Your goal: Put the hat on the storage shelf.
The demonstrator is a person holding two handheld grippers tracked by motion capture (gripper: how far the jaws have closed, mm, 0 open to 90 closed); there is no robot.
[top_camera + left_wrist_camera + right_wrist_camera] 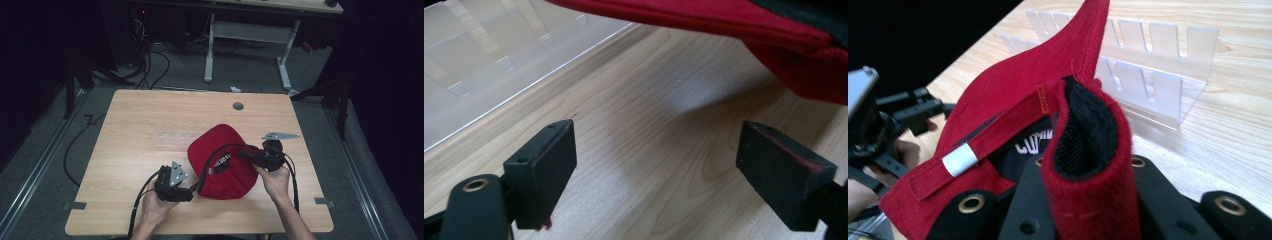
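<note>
Room: dark, with a grey carpeted floor (45, 165), loose cables, and a second white-legged desk (250, 35) beyond.

Bench (145, 125): pale wood-grain top with a round grey grommet (238, 106) near the far edge. A clear acrylic slotted rack (1158, 65) stands on it just past the cap; in the high view it reads as a faint outline only.

Red cap (222, 160): red fabric with a black lining and white lettering inside, lying right of centre on the near half of the bench. Its back strap carries a small silver tab (960, 160). One edge is lifted off the bench.

Right tool (250, 155): held in the person's right hand (274, 181), clamped tight on a folded piece of the cap's red edge, which stands pinched between the jaws with the black lining showing in the fold.

Left tool (656, 165): held in the person's left hand (152, 205), just beside the cap's near-left edge. Jaws wide apart, nothing between them but bare bench; the cap's red rim hangs just ahead of them, not touching. Red lint sticks to the pads (796, 152).
</note>
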